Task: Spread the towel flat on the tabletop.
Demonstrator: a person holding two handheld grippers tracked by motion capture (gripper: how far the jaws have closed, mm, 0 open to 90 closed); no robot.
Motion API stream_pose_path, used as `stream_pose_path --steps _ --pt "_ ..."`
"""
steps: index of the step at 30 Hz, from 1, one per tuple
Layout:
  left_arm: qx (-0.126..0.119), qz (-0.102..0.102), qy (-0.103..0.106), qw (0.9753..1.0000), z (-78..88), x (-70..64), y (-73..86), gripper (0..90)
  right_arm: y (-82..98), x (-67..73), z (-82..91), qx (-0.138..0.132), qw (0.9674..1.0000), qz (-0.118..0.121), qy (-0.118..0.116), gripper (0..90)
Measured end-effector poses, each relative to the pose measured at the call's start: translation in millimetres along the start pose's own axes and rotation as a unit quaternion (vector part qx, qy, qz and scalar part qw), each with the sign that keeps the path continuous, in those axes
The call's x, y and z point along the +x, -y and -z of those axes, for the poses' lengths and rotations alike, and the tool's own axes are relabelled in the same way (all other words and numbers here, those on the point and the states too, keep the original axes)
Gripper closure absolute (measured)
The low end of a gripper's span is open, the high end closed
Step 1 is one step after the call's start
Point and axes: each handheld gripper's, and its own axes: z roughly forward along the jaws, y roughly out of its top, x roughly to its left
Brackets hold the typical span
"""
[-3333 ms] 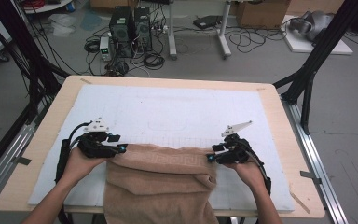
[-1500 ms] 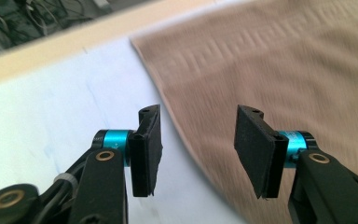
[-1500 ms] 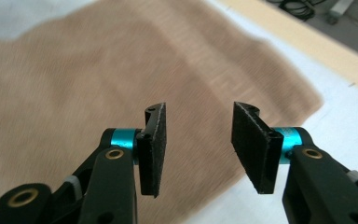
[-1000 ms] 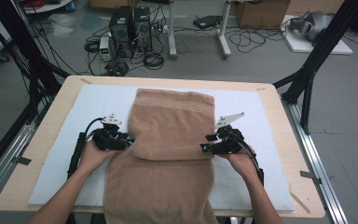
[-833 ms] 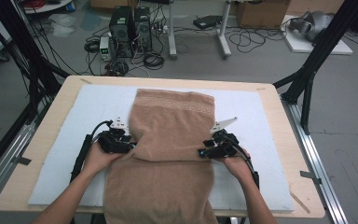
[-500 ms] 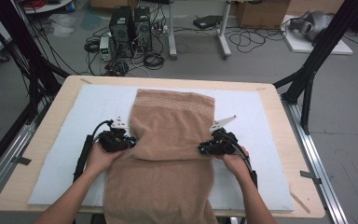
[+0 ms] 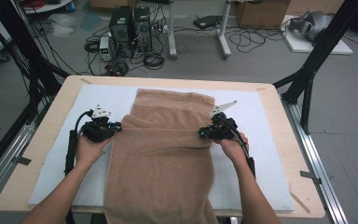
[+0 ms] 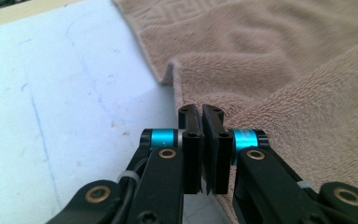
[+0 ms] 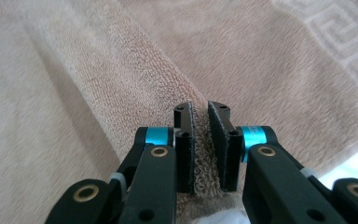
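Fingers (image 9: 200, 154) of both grippers pinch the towel (image 7: 163, 154) edges (left and right); we should lift evenly, folding squarely.

The towel's (image 7: 161, 158) near end runs off the bottom edge of the high view; both forearms are cut off there too.

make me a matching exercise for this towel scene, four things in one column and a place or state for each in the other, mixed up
Things:
1. left gripper
2. right gripper
3. towel
4. white mat

Places or states:
A. hangs over the table's near edge
B. shut on the towel's left edge
C. lies flat under the towel
D. pinches pile at the towel's right edge

Pairs: 1-B, 2-D, 3-A, 4-C
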Motion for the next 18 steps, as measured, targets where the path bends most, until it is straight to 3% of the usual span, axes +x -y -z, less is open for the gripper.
stream_pose_path --steps 2,5,10,12,15,18 --pt "0.002 0.0 0.006 1.0 1.1 -0.1 0.7 77.2 -1.3 1.8 0.7 0.003 0.9999 0.002 0.014 74.1" --pt "-0.021 0.002 0.005 0.9998 13.0 -0.2 0.1 67.8 -0.5 6.9 12.1 -0.017 0.9997 0.005 0.017 68.4" --pt "-0.039 -0.014 0.029 0.9987 35.7 -5.7 2.9 62.2 5.2 20.3 41.2 -0.046 0.9981 0.029 0.03 64.8" --pt "-0.04 -0.037 0.039 0.9978 43.4 -14.9 9.1 60.3 12.3 28.3 49.7 -0.056 0.9974 0.04 0.02 64.0" --pt "-0.04 -0.051 0.059 0.9961 49.4 -28.5 21.1 58.5 29.5 44.0 51.2 -0.055 0.9971 0.052 -0.002 62.2" --pt "-0.03 -0.068 0.078 0.9941 53.0 -42.3 38.3 56.9 49.8 57.5 43.6 -0.032 0.9974 0.064 -0.011 60.2"
